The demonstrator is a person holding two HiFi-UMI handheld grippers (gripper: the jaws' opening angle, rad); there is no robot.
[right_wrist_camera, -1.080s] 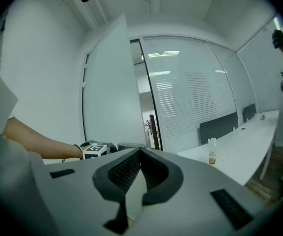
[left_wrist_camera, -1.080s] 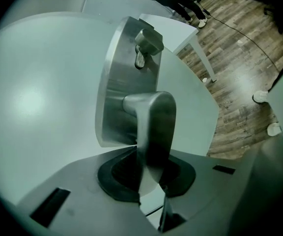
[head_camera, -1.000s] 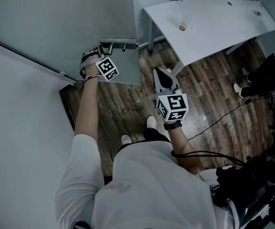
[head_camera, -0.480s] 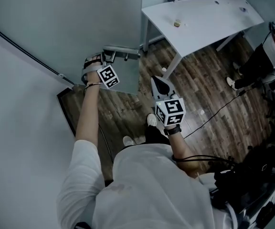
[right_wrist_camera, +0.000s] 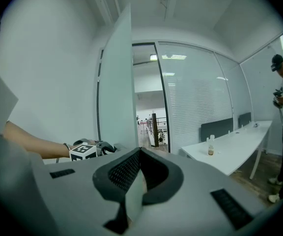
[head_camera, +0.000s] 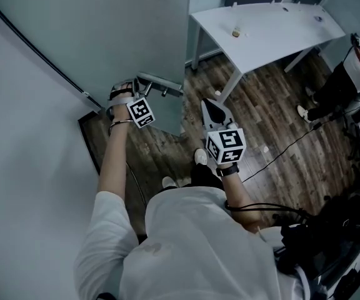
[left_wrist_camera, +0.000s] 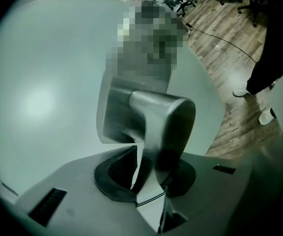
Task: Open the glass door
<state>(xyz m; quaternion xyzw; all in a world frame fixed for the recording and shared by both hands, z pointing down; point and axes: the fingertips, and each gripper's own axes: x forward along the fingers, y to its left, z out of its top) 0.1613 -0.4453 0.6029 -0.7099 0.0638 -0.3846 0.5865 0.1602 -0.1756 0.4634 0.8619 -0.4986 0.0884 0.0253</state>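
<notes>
The glass door (head_camera: 124,36) stood ajar, and its metal handle (left_wrist_camera: 156,117) was clamped in the left claw (left_wrist_camera: 149,181), rising at twelve o'clock from the jaws. The grip probably needed to be firm and the pull to follow the door's arc without twisting. The right claw (right_wrist_camera: 136,181) was closed and empty, with the door at its eleven o'clock.

We stood on a dark wood-plank floor (head_camera: 274,99), where a black cable (head_camera: 280,155) trailed across the boards. Ahead, a long white surface (head_camera: 280,36) rested on its legs, with a small bottle (head_camera: 236,32) upright on top.
</notes>
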